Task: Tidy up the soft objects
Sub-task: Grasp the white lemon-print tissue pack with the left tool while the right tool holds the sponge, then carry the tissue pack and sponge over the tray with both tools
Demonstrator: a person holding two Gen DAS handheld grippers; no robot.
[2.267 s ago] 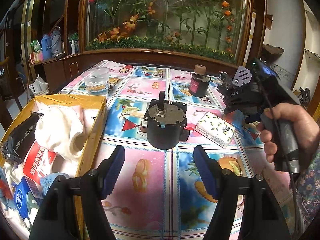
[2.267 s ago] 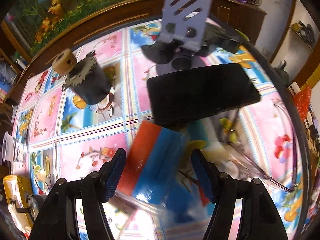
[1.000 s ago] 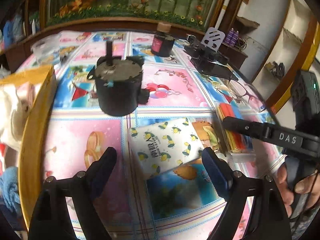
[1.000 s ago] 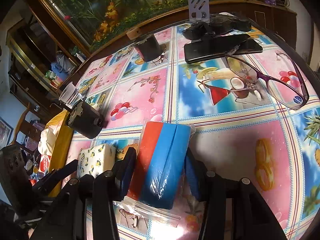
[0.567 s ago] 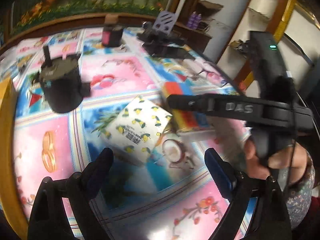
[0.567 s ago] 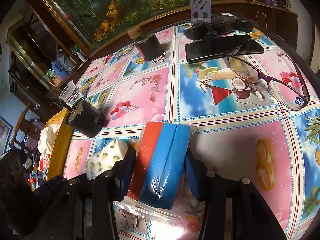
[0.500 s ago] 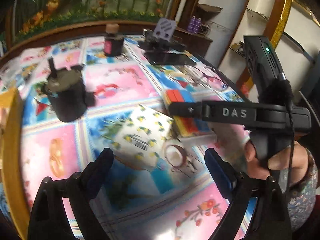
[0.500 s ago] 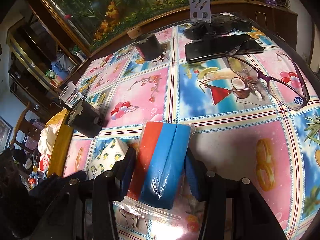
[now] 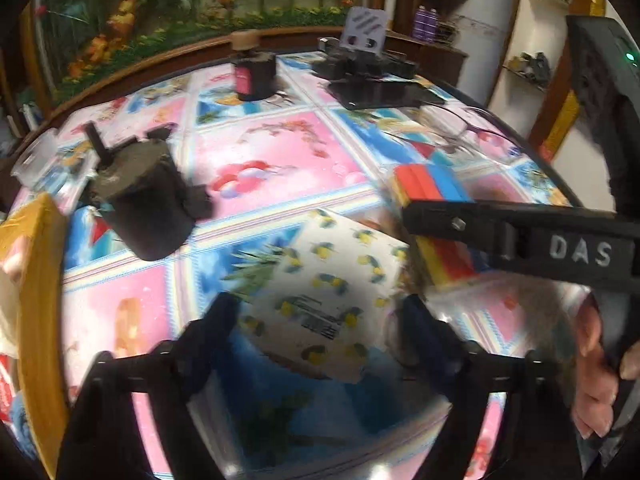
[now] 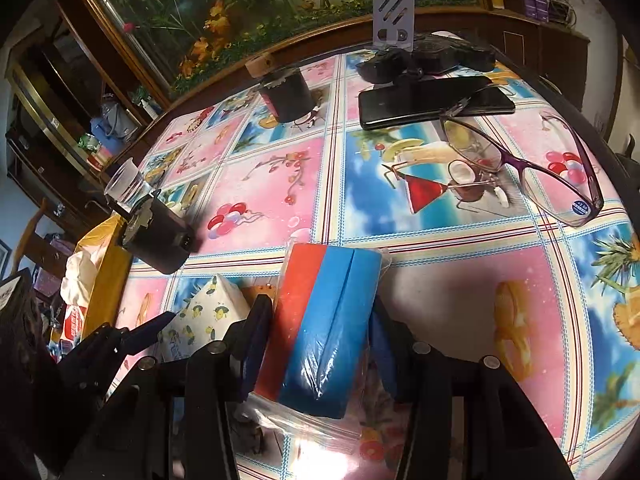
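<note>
The bagged sponge pack (image 10: 324, 328) is lying on the surface (image 10: 460, 312), and the right gripper (image 10: 316, 344) is clenching it for lifting. One tissue pack (image 9: 324, 300) is sitting between the left gripper's (image 9: 320, 320) spread fingers, ungrasped, probably bound for the yellow box (image 9: 36, 280). Two dark motors (image 9: 148, 204) are standing apart.

A lived-in home room, probably a dining area: a round tabletop (image 10: 460, 292) under a printed fruit-and-drinks oilcloth, a large floral mural (image 10: 248, 4) behind its far edge, reading glasses (image 10: 524, 160), a phone (image 10: 424, 102), and dark wooden cabinets (image 10: 52, 120).
</note>
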